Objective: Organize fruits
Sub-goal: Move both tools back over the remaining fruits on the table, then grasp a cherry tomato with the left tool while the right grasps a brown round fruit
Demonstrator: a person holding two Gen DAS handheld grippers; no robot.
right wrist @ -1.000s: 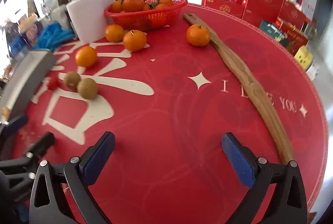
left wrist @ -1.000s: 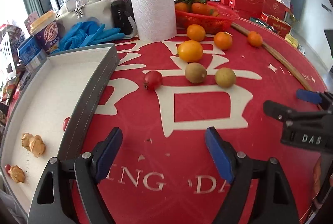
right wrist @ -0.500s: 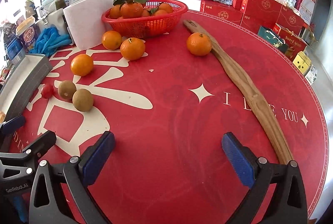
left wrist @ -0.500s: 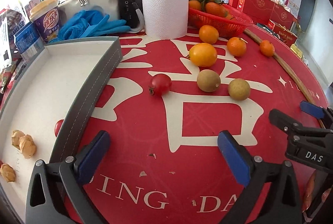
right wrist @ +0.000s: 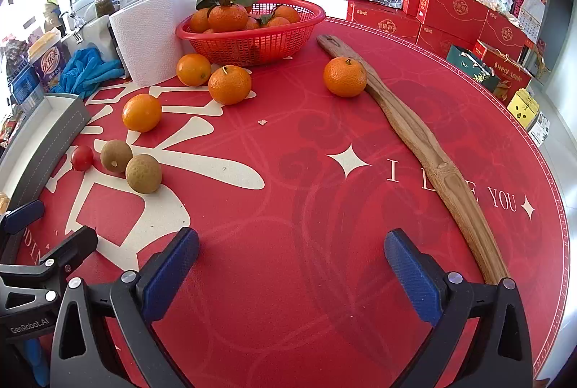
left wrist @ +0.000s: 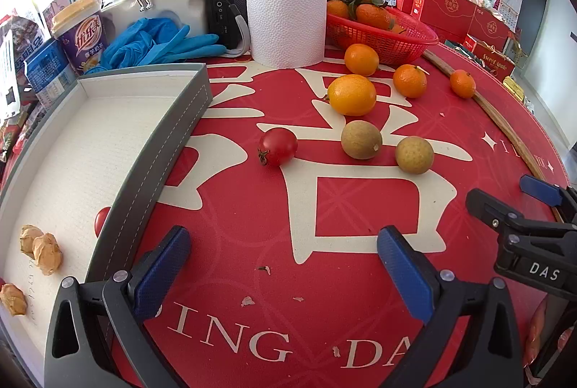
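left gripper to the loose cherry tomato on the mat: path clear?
Nothing visible blocks it. The left gripper is open and empty, with only bare red mat and small crumbs up to the cherry tomato. The gray tray stands off to the left.

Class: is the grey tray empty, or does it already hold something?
Not empty. The tray holds walnuts and a tomato against its wall; most of its floor is bare.

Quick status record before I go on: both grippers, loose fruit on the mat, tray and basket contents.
left gripper: jaws just opened wide, nothing between them
right gripper: jaws open, empty
loose fruit: cherry tomato, two brown fruits, four oranges, one against the wooden stick
tray: one tomato behind the wall, several tan lumps
red basket: oranges with leaves
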